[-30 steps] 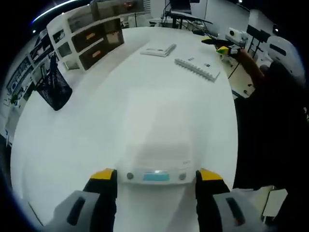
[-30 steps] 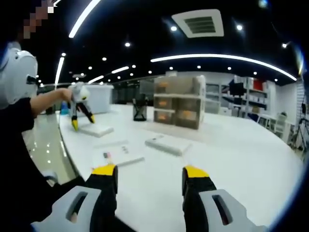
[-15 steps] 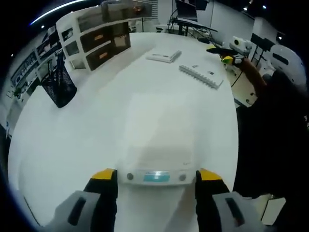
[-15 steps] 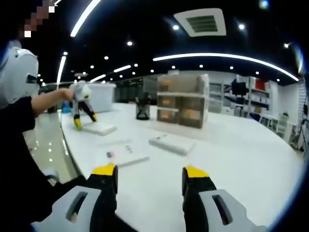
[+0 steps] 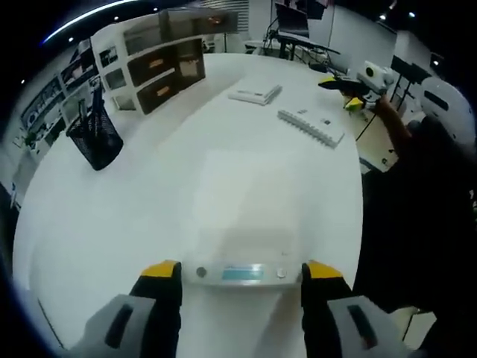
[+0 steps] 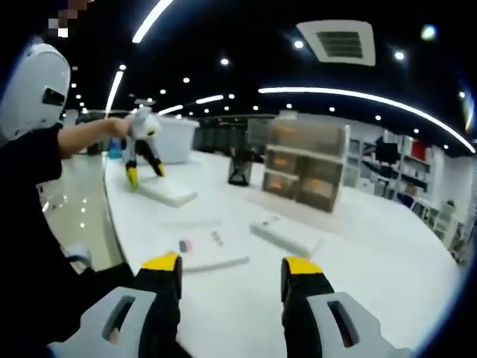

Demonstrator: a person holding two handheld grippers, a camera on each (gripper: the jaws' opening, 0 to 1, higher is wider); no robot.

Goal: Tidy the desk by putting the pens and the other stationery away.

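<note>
left gripper [image 5: 240,287]: jaws wide, holding nothing, above small white scale [image 5: 240,257] | right gripper [image 6: 230,280]: jaws wide, holding nothing | stationery: notebook [image 5: 309,125] and flat case [image 5: 255,95] far across desk [image 5: 149,209], near drawer unit [image 5: 160,63] and mesh pen cup [image 5: 95,138] | tip: reach slowly, grab one thing at a time.

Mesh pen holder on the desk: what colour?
Black mesh pen holder; clearest in the left gripper view.

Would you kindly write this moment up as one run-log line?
left gripper: open, over white scale | right gripper: open, empty, above desk | mesh pen holder: upright beside drawer unit
</note>
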